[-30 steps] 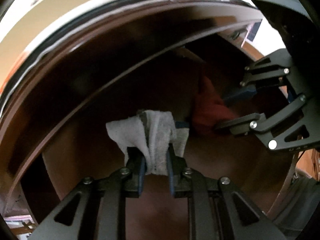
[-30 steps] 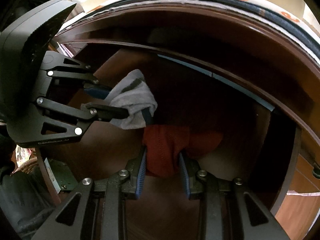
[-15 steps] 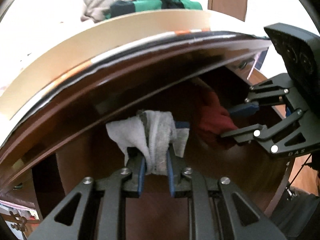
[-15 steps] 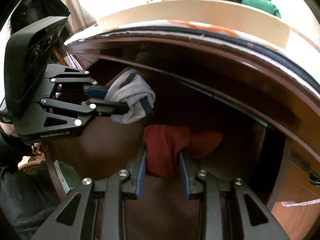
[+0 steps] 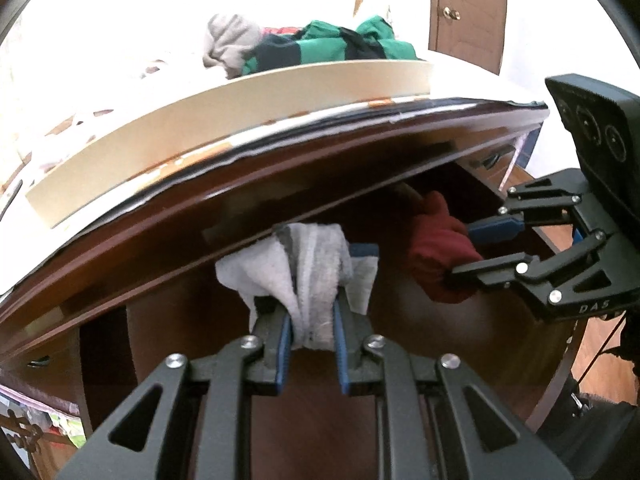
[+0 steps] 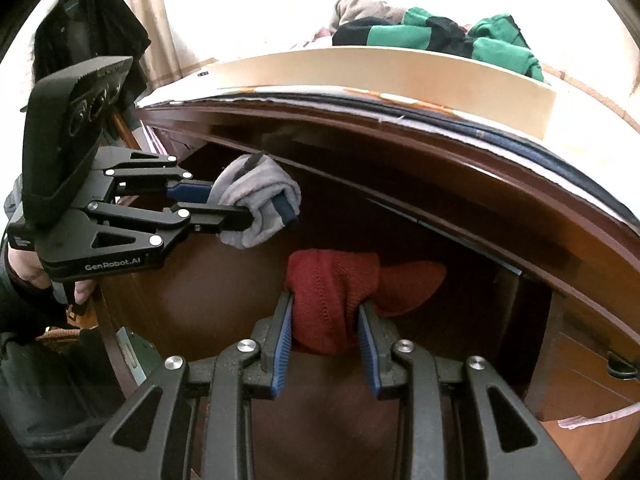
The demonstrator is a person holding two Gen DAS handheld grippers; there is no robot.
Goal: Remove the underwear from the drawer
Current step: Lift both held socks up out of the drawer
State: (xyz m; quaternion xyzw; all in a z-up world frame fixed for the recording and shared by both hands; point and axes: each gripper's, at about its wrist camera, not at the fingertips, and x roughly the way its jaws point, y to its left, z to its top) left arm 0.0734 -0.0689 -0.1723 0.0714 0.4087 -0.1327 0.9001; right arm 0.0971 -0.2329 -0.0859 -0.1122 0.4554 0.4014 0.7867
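left tongs (image 5: 310, 330) clamp grey underwear (image 5: 316, 264) | right tongs (image 6: 326, 326) clamp red underwear (image 6: 334, 296) | both just below drawer (image 6: 224, 300) opening's upper edge

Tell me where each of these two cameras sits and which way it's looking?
Left wrist: sits on the left gripper, looking along its fingers into the drawer; the white underwear is clamped there, the right gripper beside it.
Right wrist: sits on the right gripper, clamping the red underwear; the left gripper and the person's hand show.
Shared: both garments, both grippers, the drawer, the green clothes.
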